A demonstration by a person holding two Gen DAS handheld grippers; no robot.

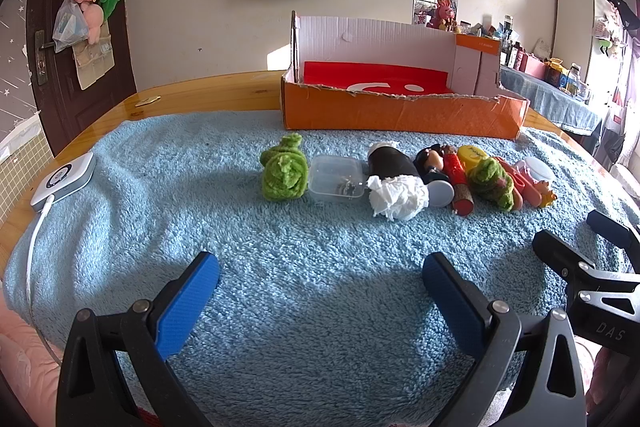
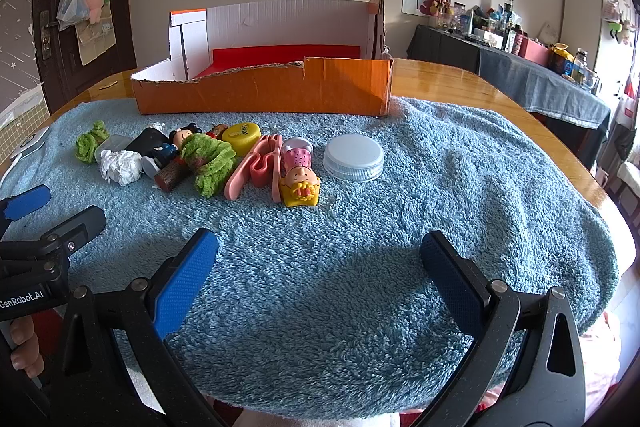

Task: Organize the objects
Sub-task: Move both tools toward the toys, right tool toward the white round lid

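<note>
Here, line by line:

Left gripper (image 1: pixel 320 285): jaws spread wide, nothing between the blue pads, poised above bare towel nearer the camera than the row of objects.
Right gripper (image 2: pixel 320 269): likewise wide apart and empty, over bare towel just short of the doll.
Towel (image 1: pixel 200 187): fluffy light-blue, spread across a wooden table (image 2: pixel 460 79).
Cardboard box (image 1: pixel 400 111): orange outside, white inside with a red floor, open-topped, at the towel's far edge behind the row.
Row of objects, left end: green fuzzy cloth (image 1: pixel 285 174) touching a clear plastic container (image 1: pixel 335 179); next a black cylinder (image 1: pixel 390 163) with crumpled white tissue (image 1: pixel 396 198) against its near end.
Row, middle: black-haired figurine (image 2: pixel 176 147), red-brown cylinder (image 2: pixel 172 175), second green cloth (image 2: pixel 210 159), yellow cap (image 2: pixel 241 138), all bunched together.
Row, right end: pink plastic pieces (image 2: pixel 260 167) beside a blonde doll (image 2: pixel 300 175) lying on its back; white round lid (image 2: pixel 354 157) just beside the doll, apart.
Table's left edge: white device (image 1: pixel 66 179) with cable.
</note>
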